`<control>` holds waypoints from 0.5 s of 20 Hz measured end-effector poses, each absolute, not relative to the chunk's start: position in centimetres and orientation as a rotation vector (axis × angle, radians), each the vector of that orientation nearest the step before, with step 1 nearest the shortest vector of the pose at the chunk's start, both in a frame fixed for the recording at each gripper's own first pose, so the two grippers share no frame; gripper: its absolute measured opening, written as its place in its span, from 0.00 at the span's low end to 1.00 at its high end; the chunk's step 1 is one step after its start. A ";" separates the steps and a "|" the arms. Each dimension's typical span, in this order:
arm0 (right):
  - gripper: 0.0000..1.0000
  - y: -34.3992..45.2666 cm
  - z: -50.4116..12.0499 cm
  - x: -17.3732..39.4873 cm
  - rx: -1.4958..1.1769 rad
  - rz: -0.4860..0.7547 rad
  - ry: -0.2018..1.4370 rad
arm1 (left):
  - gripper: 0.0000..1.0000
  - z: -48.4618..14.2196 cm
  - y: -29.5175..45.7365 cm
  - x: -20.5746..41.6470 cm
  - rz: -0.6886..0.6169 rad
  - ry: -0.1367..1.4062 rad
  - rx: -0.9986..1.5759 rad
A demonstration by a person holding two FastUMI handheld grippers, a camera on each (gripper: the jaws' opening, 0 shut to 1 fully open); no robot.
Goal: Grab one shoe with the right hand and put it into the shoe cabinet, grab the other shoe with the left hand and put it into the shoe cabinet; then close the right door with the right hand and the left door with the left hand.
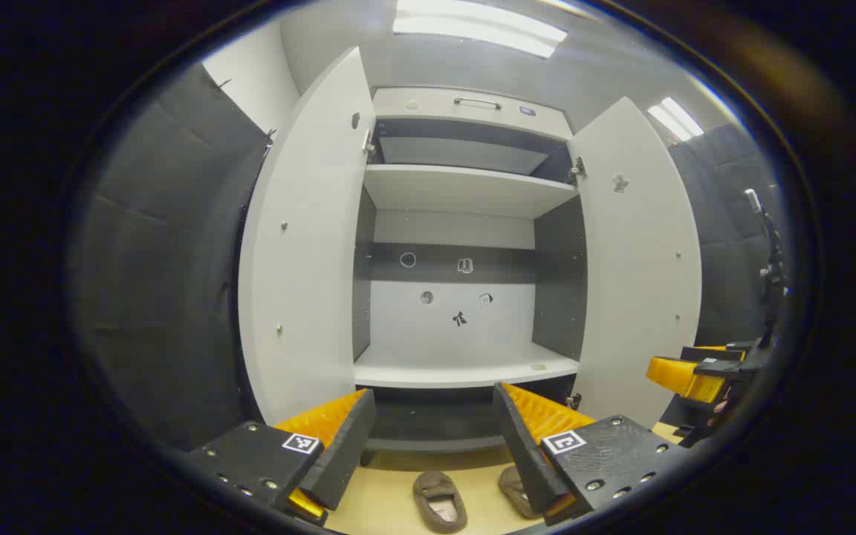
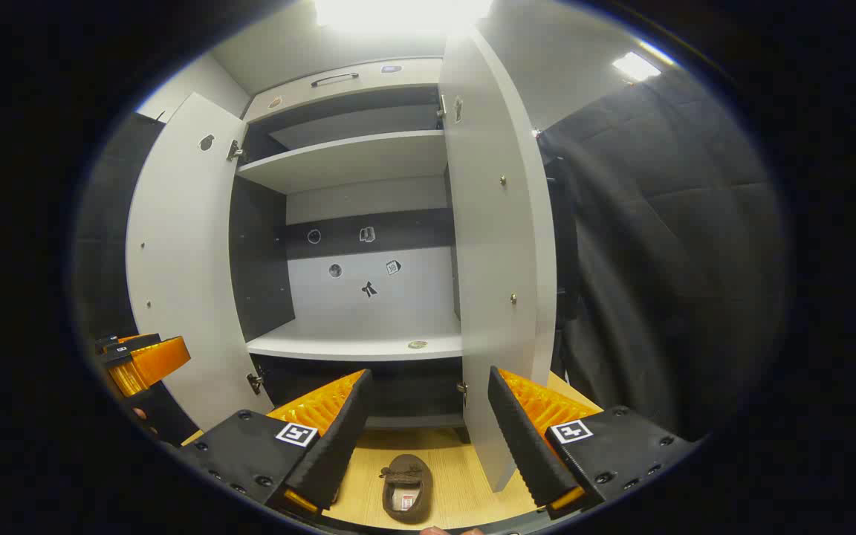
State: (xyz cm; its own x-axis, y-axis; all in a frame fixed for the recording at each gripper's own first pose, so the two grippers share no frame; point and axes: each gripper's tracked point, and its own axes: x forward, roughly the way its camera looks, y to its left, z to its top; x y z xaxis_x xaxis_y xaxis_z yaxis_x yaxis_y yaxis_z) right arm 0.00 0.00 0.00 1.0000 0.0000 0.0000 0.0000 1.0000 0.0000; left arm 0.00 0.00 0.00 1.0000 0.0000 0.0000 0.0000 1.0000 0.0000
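Shoes (image 1: 439, 501) on wooden floor (image 1: 383, 498).

Left gripper (image 1: 432, 438) and right gripper (image 2: 428, 431) both gape wide, holding nothing.

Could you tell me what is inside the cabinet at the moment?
The cabinet holds no shoes: bare shelves, small stickers on its back panel. Both shoes lie on the floor; its lowest compartment is dark.

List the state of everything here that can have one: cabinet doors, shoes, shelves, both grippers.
Left door: open.
Right door: open.
Shelves: no shoes on them.
Shoes: on the floor before the cabinet, not yet picked up.
Left gripper: open, holding nothing.
Right gripper: open, above one shoe.
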 end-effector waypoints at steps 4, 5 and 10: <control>0.98 0.2 -0.4 0.2 -0.010 -0.001 0.011 | 0.92 -0.6 0.8 0.1 0.014 0.013 -0.004; 0.98 0.3 -0.5 0.2 -0.007 -0.002 0.016 | 0.88 -0.7 1.0 0.1 0.017 0.016 -0.007; 0.92 0.4 -0.4 0.3 -0.004 -0.001 0.018 | 0.92 -0.9 1.7 0.3 0.026 0.023 -0.015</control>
State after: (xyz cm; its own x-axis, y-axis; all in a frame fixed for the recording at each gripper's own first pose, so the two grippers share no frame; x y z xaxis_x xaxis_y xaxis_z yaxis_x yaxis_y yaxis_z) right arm 0.31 0.44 -0.37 0.9998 -0.0009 -0.0182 0.0008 1.0000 -0.0040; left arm 0.34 1.70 -0.89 0.9994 0.0256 -0.0233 -0.0259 0.9996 -0.0151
